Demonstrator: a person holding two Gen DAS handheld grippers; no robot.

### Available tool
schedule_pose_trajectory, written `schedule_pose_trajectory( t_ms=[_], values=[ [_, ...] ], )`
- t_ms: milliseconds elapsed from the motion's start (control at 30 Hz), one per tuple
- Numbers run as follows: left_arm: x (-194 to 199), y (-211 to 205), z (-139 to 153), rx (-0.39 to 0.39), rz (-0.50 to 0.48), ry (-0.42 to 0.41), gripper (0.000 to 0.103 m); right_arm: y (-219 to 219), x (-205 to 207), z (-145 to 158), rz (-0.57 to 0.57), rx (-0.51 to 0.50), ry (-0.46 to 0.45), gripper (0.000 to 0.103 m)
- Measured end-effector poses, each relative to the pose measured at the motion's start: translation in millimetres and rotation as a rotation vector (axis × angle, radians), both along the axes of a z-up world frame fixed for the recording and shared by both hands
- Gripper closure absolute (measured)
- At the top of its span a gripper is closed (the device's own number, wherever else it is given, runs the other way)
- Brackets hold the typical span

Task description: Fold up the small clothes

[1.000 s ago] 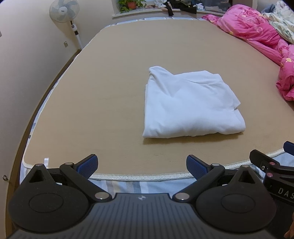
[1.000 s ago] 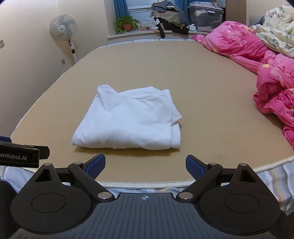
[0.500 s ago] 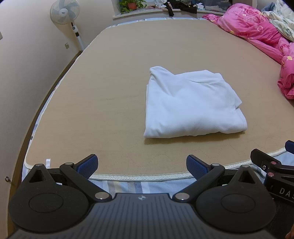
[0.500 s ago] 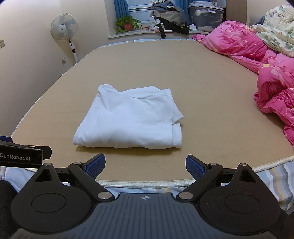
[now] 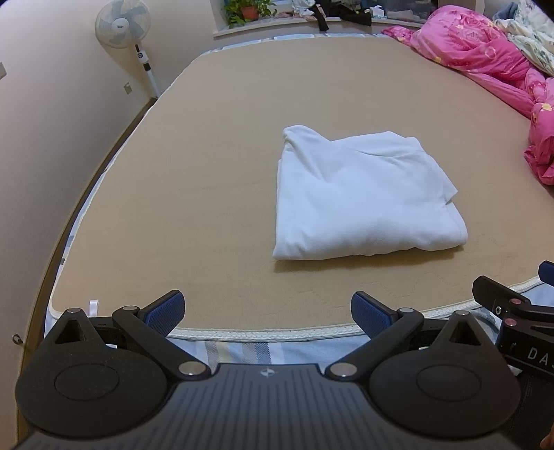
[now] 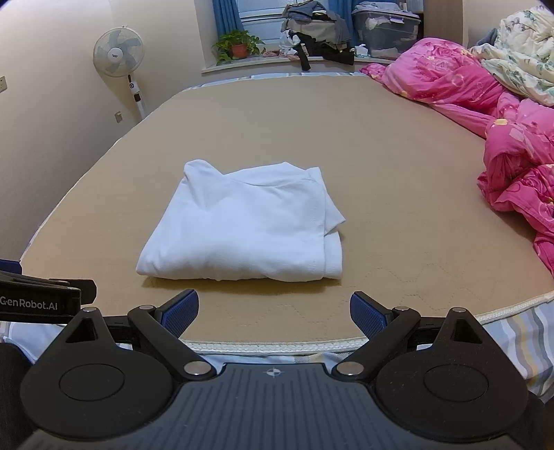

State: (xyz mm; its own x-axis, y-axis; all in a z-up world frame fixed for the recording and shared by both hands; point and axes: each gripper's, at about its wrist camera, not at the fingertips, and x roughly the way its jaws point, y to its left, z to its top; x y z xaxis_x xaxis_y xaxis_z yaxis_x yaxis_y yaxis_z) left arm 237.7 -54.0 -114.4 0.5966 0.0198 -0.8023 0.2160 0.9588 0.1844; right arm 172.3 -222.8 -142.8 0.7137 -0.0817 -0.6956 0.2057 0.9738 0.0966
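My left gripper point(image 5: 266, 311) and right gripper point(image 6: 274, 311) both hang over the near edge of the tan mattress point(image 6: 398, 145), jaws spread wide and holding nothing, just as a second ago. The folded white garment point(image 6: 242, 228) lies flat just beyond them; it has not shifted, only drawn slightly nearer in both views. Far right lies the pink quilt point(image 6: 512, 145); far left stands the fan point(image 5: 122, 27).

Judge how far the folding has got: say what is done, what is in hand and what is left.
Done: the white garment lies folded in a compact rectangle on the tan mattress pad. In hand: nothing; the left gripper and right gripper are open, short of it. Left: no unfolded clothes show.
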Motion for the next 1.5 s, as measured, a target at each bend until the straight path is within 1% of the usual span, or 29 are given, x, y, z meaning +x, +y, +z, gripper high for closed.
schedule_pose_trajectory(
  t_ms=[1133, 1400, 1500],
  values=[
    [-11, -4, 5, 0.038, -0.023, -0.032, 0.001, 8, -2, 4, 0.007, 0.000, -0.016, 0.008],
    [-11, -5, 5, 0.038, -0.033, -0.034, 0.001, 9, -1, 5, 0.000, -0.005, -0.012, 0.008],
    [-11, -3, 5, 0.027, -0.031, -0.034, 0.001, 9, -1, 5, 0.001, -0.005, -0.013, 0.008]
  ],
)
